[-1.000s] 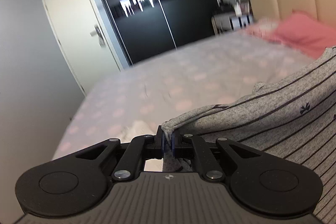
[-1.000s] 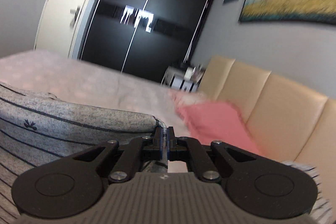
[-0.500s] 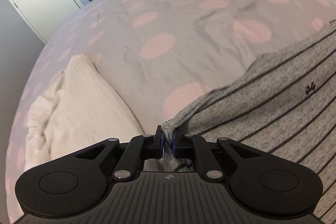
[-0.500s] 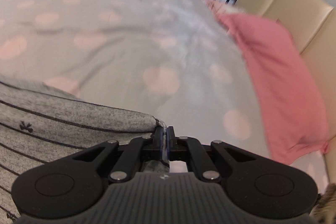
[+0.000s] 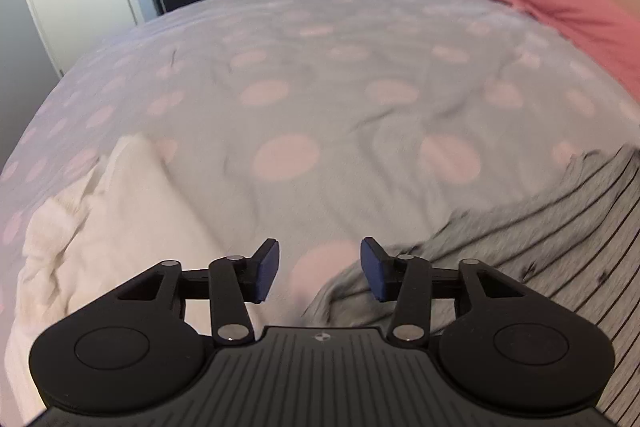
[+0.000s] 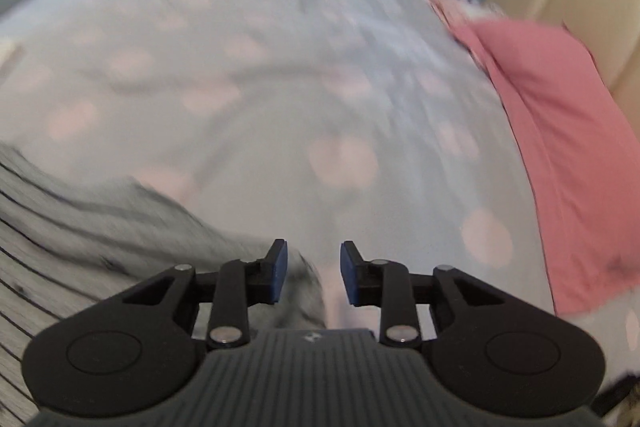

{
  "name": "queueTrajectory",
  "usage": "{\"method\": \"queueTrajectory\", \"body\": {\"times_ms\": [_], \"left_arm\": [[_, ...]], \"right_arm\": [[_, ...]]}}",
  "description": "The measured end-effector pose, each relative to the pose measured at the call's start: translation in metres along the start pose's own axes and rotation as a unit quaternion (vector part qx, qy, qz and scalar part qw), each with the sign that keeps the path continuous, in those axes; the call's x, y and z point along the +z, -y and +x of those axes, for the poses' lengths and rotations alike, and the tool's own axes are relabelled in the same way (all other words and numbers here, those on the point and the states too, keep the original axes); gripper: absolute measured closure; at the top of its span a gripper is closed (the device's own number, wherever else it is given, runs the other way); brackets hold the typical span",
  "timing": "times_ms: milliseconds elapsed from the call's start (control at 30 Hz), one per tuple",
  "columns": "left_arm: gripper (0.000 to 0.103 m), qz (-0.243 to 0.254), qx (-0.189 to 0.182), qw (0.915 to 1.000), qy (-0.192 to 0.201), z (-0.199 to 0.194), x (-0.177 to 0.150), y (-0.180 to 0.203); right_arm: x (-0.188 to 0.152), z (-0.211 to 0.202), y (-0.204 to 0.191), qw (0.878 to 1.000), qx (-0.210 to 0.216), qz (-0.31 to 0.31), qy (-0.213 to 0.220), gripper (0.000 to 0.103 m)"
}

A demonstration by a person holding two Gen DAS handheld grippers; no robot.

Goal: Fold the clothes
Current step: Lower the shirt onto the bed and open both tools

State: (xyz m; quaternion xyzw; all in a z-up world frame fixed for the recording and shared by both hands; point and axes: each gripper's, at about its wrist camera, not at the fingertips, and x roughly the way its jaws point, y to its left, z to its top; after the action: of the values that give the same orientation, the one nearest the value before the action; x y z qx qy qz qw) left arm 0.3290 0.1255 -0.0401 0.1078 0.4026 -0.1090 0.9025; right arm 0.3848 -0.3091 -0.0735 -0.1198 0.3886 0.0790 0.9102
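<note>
Both sets of jaws have just been opening — the left gripper and right gripper stand parted, pads off the cloth. Between and below them the grey striped garment lies on the dotted bedspread. Judged best: withdraw straight back so the corners stay flat.
</note>
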Motion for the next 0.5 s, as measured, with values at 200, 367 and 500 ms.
{"method": "queueTrajectory", "body": {"times_ms": [200,367,500], "left_arm": [[0.058,0.010,-0.055,0.9982,-0.022,0.042,0.012,0.025],[0.059,0.020,-0.083,0.9950,-0.052,0.074,0.007,0.038],[0.059,0.045,-0.102,0.9923,-0.054,0.074,-0.003,0.049]], "right_arm": [[0.027,0.024,-0.034,0.994,0.102,-0.001,0.029,0.068],[0.035,0.058,-0.055,0.989,0.150,-0.013,0.005,0.065],[0.025,0.073,-0.061,0.985,0.170,-0.020,-0.024,0.064]]}}
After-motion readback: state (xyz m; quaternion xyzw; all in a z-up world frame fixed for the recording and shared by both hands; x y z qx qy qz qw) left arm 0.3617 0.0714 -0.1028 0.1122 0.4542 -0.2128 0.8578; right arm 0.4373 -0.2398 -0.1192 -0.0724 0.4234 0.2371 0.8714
